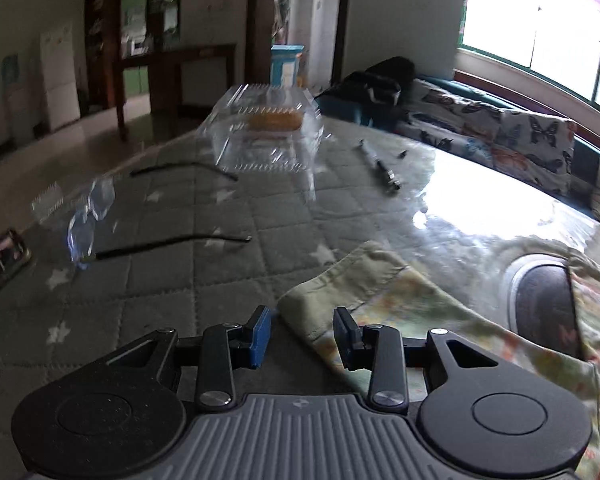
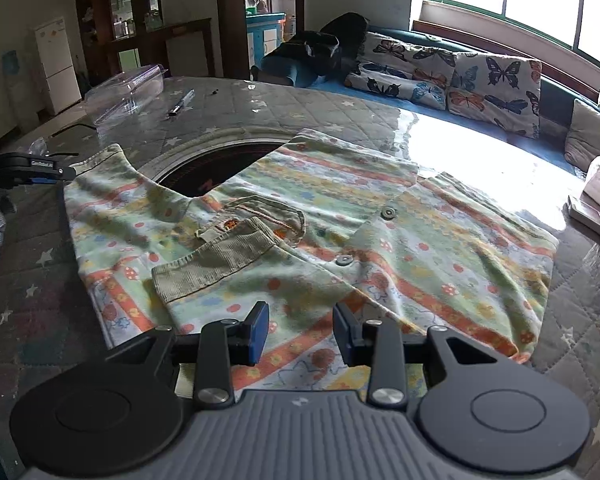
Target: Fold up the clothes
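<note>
- Under my right gripper [image 2: 301, 334] lies the flowery shirt [image 2: 300, 232], flat on the table [image 2: 40, 320]; jaws apart, nothing gripped.
- Left gripper [image 1: 302, 336] hovers at its sleeve cuff [image 1: 332, 280], jaws apart too.

Home living room, sofa [image 2: 480, 80] (butterfly cushions) — fridge [image 2: 56, 64]

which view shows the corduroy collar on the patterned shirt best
The right wrist view: the olive corduroy collar lies in plain sight on the spread floral patterned shirt, ribbing visible. The left wrist view shows only a sleeve end of the shirt, not the collar.
</note>
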